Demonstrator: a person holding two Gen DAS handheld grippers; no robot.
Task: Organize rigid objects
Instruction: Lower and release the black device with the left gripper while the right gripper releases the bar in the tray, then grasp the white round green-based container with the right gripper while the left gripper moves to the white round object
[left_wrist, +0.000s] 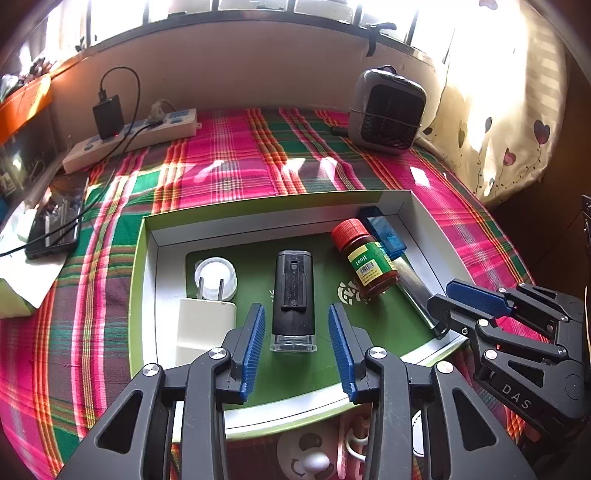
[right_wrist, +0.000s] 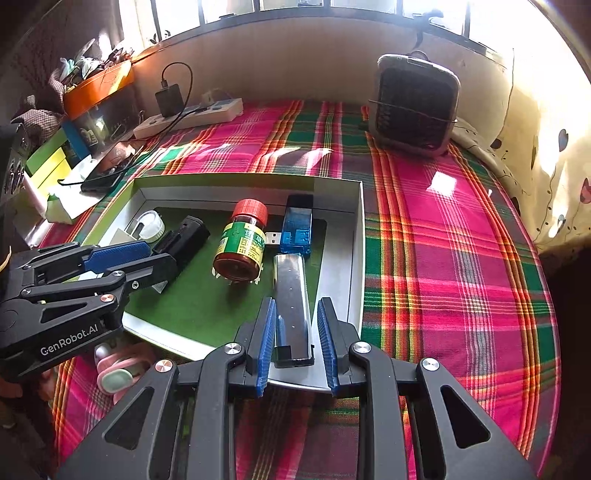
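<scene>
An open box lid with a green floor (left_wrist: 258, 206) (right_wrist: 243, 181) lies on the plaid cloth and serves as a tray. A black oblong device (left_wrist: 293, 291) (right_wrist: 188, 236) lies in it between the pads of my left gripper (left_wrist: 297, 345) (right_wrist: 162, 258), with a gap on each side, so the gripper is open. My right gripper (right_wrist: 297, 343) (left_wrist: 439, 295) is shut on the near end of a long dark bar (right_wrist: 291, 295) (left_wrist: 413, 280) at the tray's right side. Also in the tray are a red-capped brown bottle (left_wrist: 369, 258) (right_wrist: 242, 240), a blue USB device (left_wrist: 386, 230) (right_wrist: 297, 225), a white charger (left_wrist: 203, 328) and a white cap (left_wrist: 216, 277).
A power strip (left_wrist: 133, 136) with a black adapter and a phone (left_wrist: 55, 221) lie at the back left. A small grey heater (left_wrist: 388, 110) (right_wrist: 413, 103) stands at the back right. Pink items (right_wrist: 118, 369) sit by the tray's near edge. A curtain hangs on the right.
</scene>
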